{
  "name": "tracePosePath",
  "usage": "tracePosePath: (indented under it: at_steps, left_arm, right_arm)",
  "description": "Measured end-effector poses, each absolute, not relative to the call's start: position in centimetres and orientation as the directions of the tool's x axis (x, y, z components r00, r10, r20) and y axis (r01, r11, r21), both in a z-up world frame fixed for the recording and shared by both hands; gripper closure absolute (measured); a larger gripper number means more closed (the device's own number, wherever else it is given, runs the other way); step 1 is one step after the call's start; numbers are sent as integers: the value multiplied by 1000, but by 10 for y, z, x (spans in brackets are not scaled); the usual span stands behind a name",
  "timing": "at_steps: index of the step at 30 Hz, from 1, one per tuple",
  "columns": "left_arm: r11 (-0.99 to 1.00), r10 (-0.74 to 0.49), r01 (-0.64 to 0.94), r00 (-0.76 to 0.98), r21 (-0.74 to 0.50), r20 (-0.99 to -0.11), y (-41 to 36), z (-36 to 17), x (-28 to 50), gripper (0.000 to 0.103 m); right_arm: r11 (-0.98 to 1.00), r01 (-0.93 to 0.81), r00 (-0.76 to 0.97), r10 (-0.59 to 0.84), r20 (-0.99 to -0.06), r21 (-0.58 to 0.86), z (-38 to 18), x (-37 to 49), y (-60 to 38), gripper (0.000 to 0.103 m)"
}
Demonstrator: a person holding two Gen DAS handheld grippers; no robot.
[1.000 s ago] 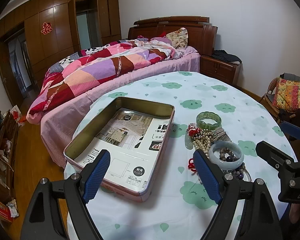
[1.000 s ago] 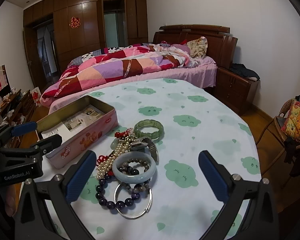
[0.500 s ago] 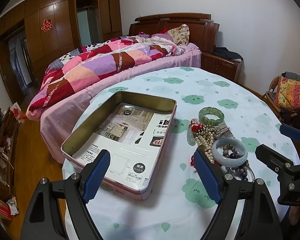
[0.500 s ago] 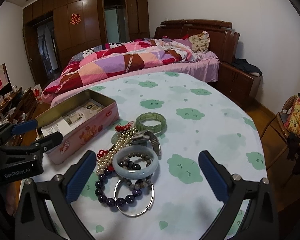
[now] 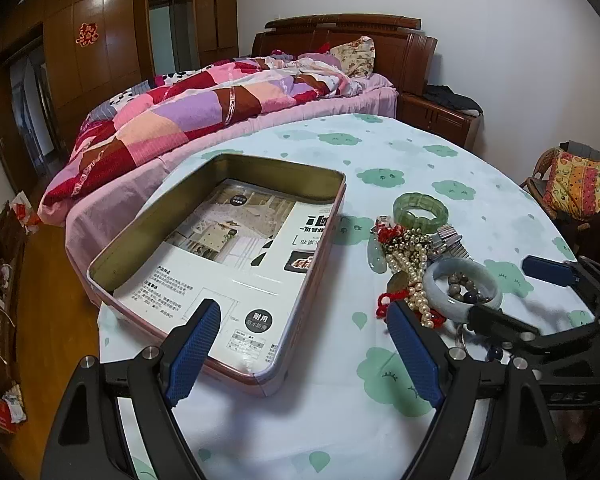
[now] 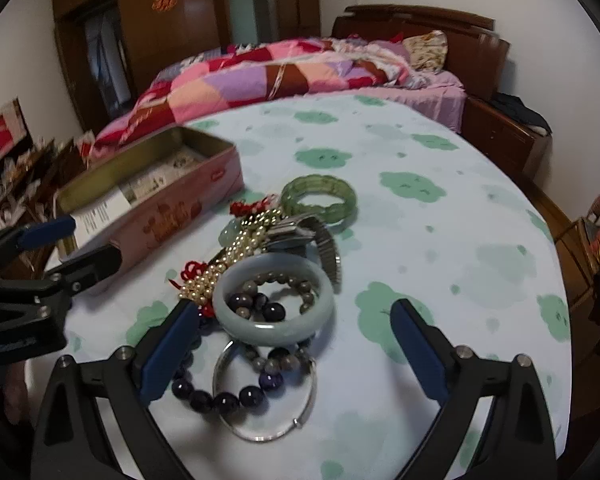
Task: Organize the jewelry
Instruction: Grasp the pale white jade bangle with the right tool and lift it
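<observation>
A heap of jewelry lies on the round table: a pale jade bangle (image 6: 274, 300) on top, dark bead bracelets (image 6: 228, 394), a silver bangle (image 6: 264, 400), a pearl string (image 6: 236, 248), a metal watch band (image 6: 324, 244) and a green bracelet (image 6: 320, 199). The pale bangle (image 5: 462, 284) and green bracelet (image 5: 420, 211) also show in the left wrist view. An open pink tin (image 5: 224, 264) with a printed sheet inside sits left of the heap. My right gripper (image 6: 296, 354) is open, low over the bead bracelets, just short of the pale bangle. My left gripper (image 5: 306, 354) is open over the tin's near corner.
The table carries a white cloth with green clouds (image 6: 420, 240). A bed with a patchwork quilt (image 5: 204, 96) stands behind it. A chair with a bright cushion (image 5: 580, 184) is at the right, shelves with clutter (image 5: 0, 264) at the left.
My right gripper has moved forward and down toward the jewelry heap, which now lies between its fingers. The left gripper has shifted slightly closer to the tin.
</observation>
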State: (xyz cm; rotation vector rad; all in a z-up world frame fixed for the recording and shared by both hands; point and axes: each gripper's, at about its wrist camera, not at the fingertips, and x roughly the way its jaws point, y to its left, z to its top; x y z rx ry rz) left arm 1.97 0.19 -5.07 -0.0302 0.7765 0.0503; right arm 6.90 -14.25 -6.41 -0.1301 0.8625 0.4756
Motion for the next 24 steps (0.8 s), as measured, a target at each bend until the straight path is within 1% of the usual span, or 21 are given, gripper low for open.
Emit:
tracePosePath:
  at_steps: [8,10,11,13,19,24]
  left_arm:
    - [999,24,-46,709,-12,-705,1,-53,20,18]
    - [999,22,-43,707,-11,-706,1,-53,21,18]
    - [999,21,-42,708,-13,-706,1,-53,21,18]
    - [999,21,-41,709,-12,-705,0,-54,21,18]
    - [999,9,-30,710,-18,-704,-3,-52,21,18]
    - [1000,-9,10,725,-3,-689,-13,-44,24,18]
  right_arm:
    - [869,-492,510,328,-796,43,-75,84,-126,5]
    - [867,-496,492,328,-806,51,-80,88,-125,12]
    - [863,-500,482,343,-806,68,-81,89,-126,20]
    - [855,-510,474,370,-799,93,-80,87,-128,25]
    - [866,-485,506,392,-768,123,-73,82,-138,25]
    - [889,-440,591,391,-706,124,-61,78,-153,25]
